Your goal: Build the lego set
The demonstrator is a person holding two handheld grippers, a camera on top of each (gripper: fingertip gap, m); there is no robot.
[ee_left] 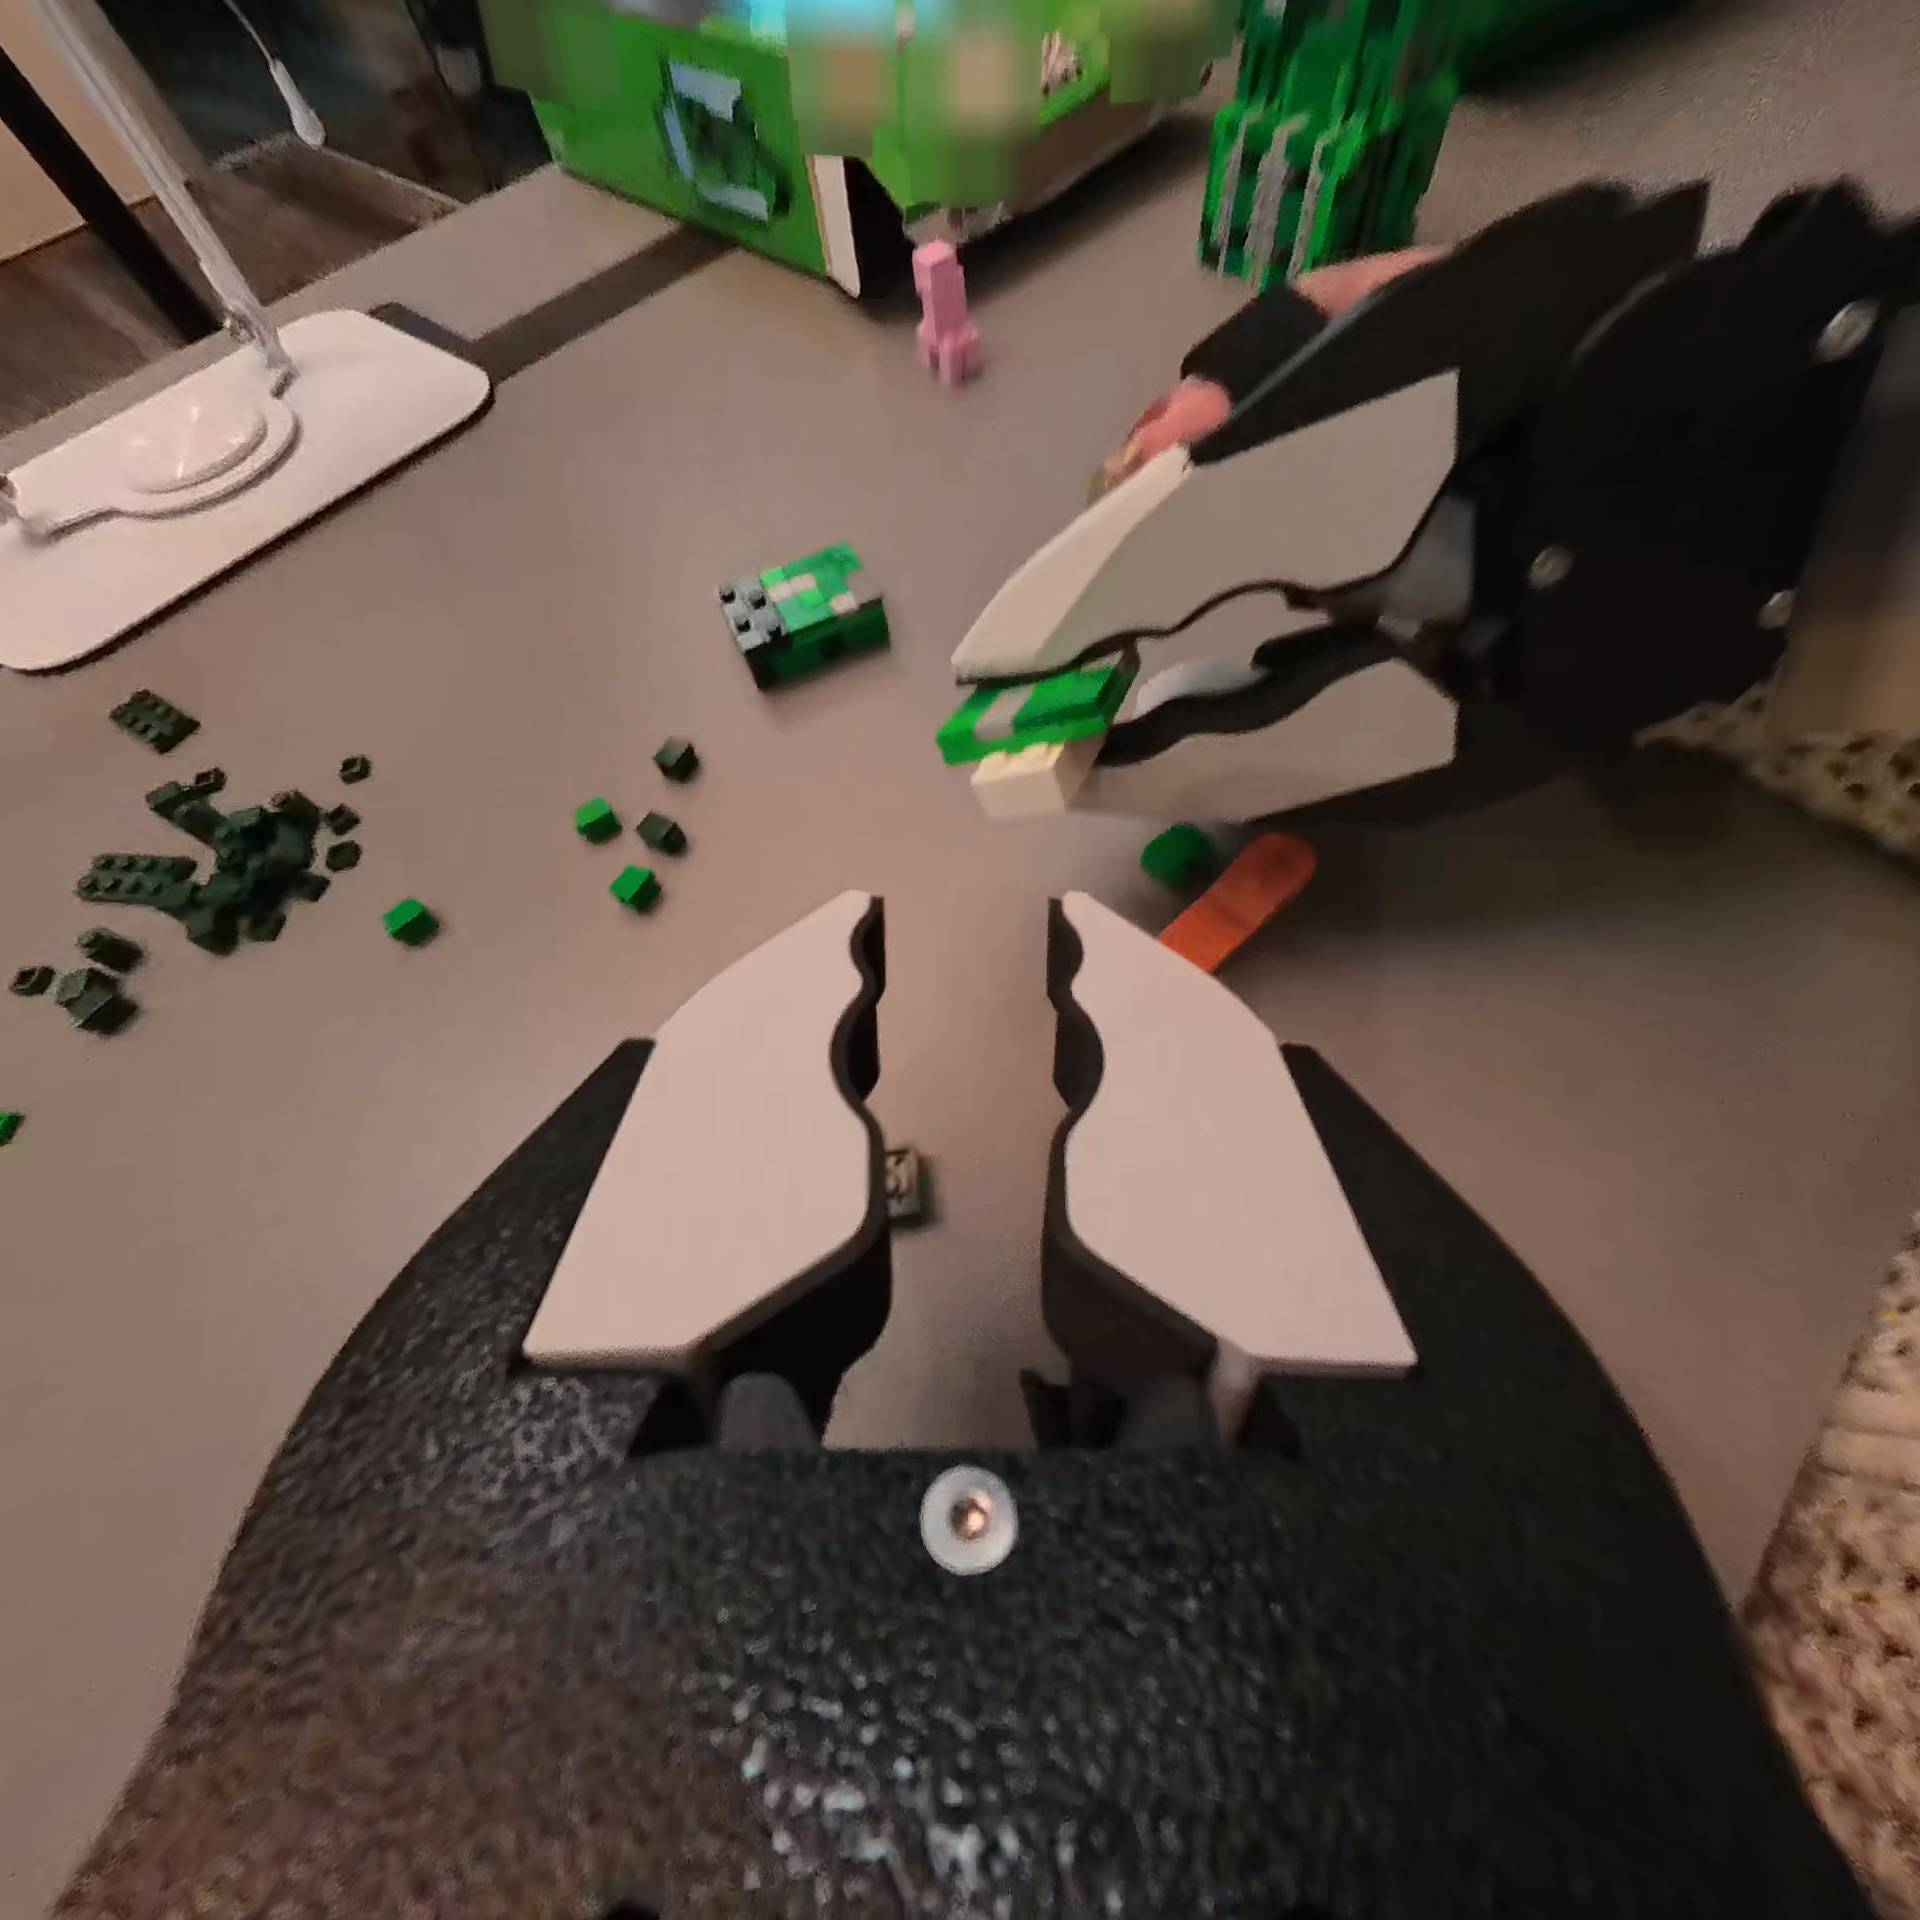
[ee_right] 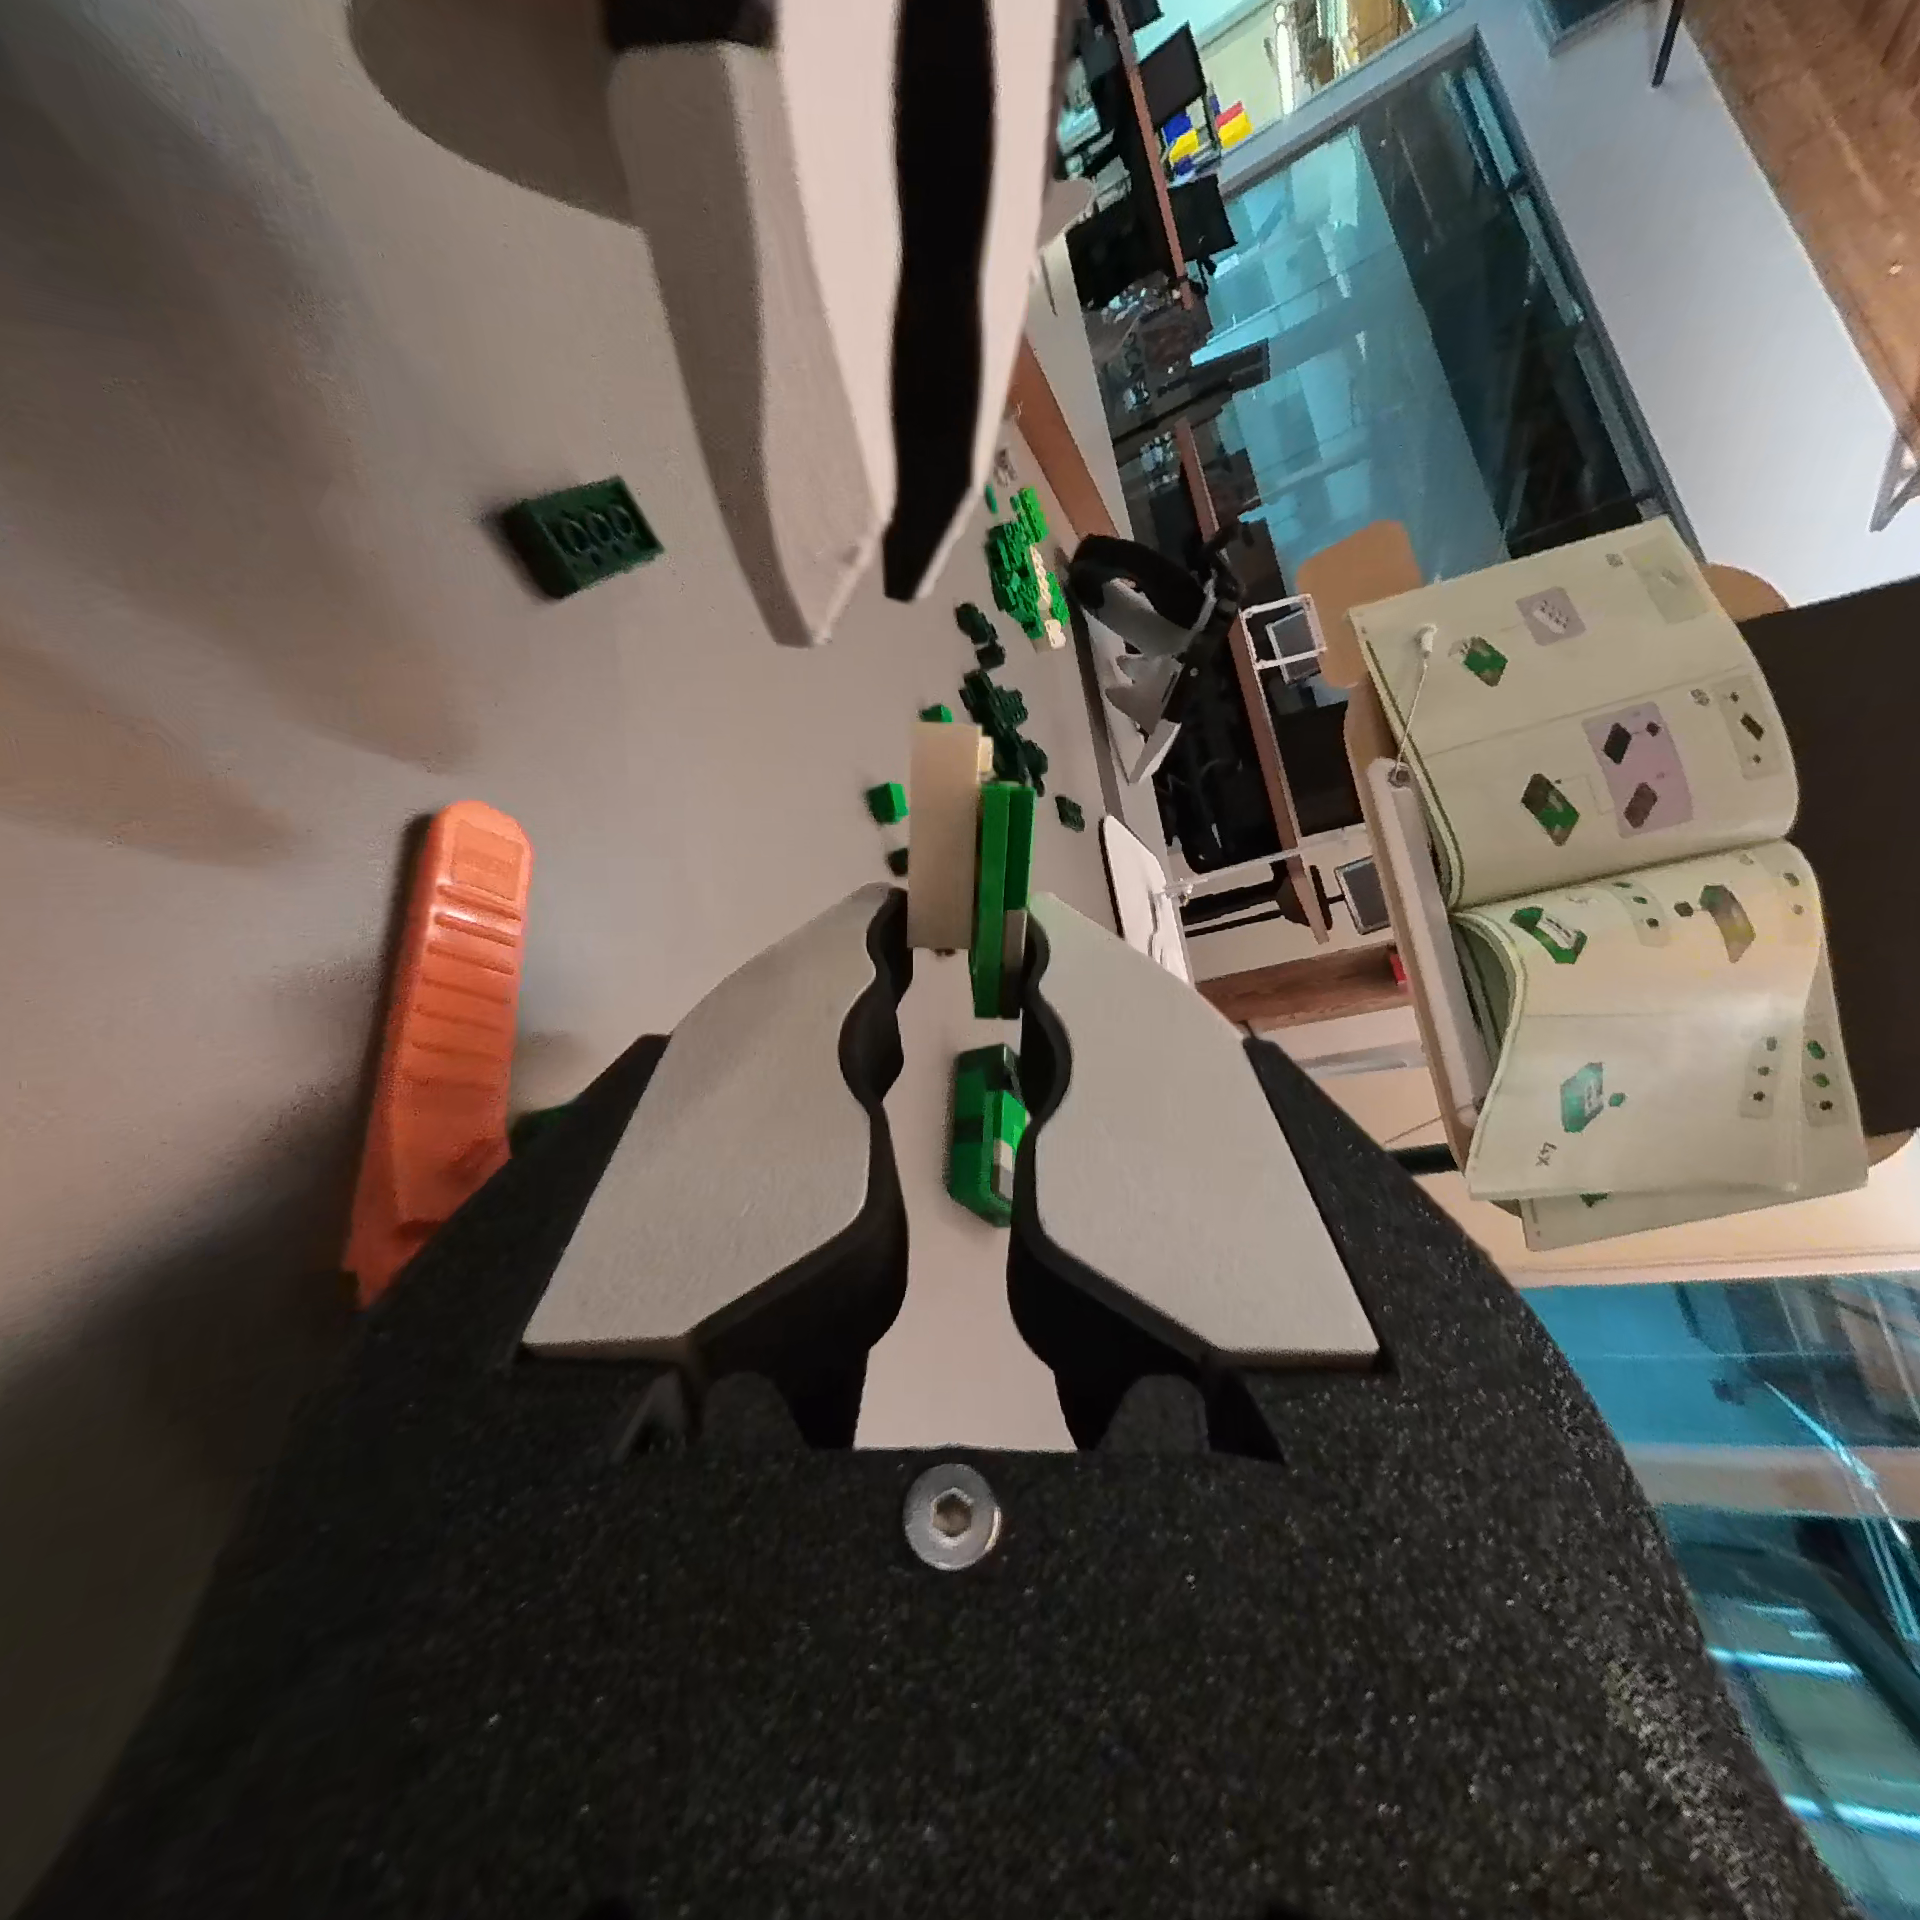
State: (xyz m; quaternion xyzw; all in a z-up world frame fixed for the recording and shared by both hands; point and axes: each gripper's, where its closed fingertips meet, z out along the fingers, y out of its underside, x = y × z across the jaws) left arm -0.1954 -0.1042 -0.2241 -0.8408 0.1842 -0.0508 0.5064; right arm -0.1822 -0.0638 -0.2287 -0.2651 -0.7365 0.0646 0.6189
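My left gripper (ee_left: 966, 914) is open and empty, low over the grey table (ee_left: 520, 1143). A small dark piece (ee_left: 906, 1184) lies on the table between its fingers. My right gripper (ee_right: 961, 909) is shut on a green plate stack with a cream brick (ee_right: 951, 831) attached, held above the table on its side. The left wrist view shows it at the right, with the held piece (ee_left: 1039, 712) just ahead of my left fingertips. A small green block assembly (ee_left: 805, 613) sits on the table beyond; it also shows in the right wrist view (ee_right: 982, 1132).
Loose dark green pieces (ee_left: 229, 862) and a few bright green ones (ee_left: 597, 821) lie left. An orange brick separator (ee_left: 1236, 894) lies right. A pink figure (ee_left: 945, 312), green box (ee_left: 727, 135), green built structure (ee_left: 1320, 135), lamp base (ee_left: 208, 468), instruction booklet (ee_right: 1610, 862). Left tips to right tips: about 5 cm. The orange brick separator (ee_left: 1236, 894) lies around 7 cm away from my right fingertips. My right wrist view (ee_right: 480, 1124) looks at it from another angle.
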